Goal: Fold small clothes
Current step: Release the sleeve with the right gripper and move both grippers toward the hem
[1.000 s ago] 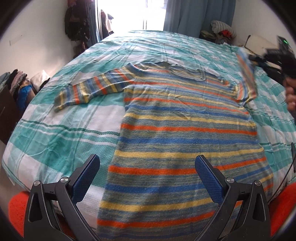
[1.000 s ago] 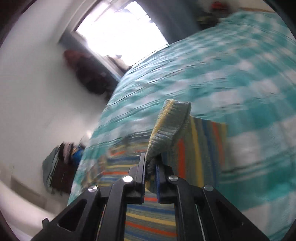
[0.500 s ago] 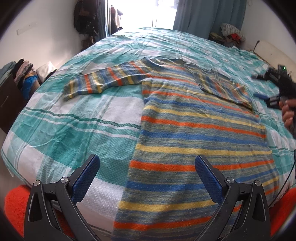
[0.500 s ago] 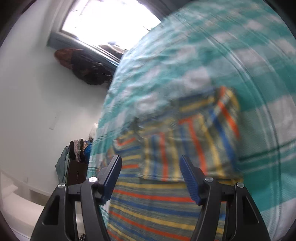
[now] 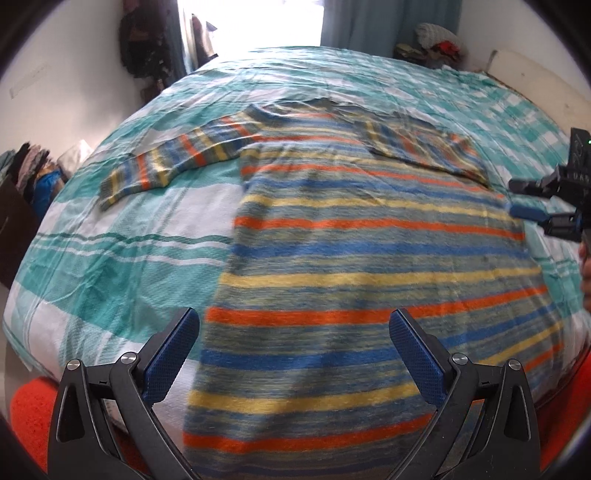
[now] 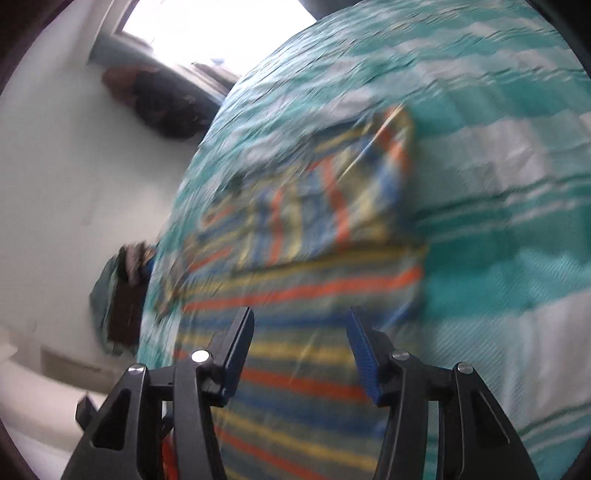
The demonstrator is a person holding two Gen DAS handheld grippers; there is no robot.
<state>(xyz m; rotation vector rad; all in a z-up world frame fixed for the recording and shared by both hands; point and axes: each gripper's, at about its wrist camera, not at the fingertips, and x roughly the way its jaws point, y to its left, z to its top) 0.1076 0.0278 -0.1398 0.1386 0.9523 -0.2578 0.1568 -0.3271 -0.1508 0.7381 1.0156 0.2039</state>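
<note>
Left wrist: sweater (image 5: 369, 258) covers bedspread (image 5: 122, 266) — clothes pile (image 5: 436, 40) beyond.

A bed (image 5: 110, 266) in teal-and-white checked cover carries a striped sweater (image 5: 369, 266) lying flat.

Bed's got a teal and white checked bedspread (image 5: 122, 258), kinda wrinkly. Past its far end there's a bright window (image 5: 251, 22) with a blue-grey curtain (image 5: 388, 22) beside it. Dark bags or clothes hang on the wall (image 5: 144, 48) left of the bed, and a clothes pile (image 5: 436, 40) sits at its far right corner.
</note>
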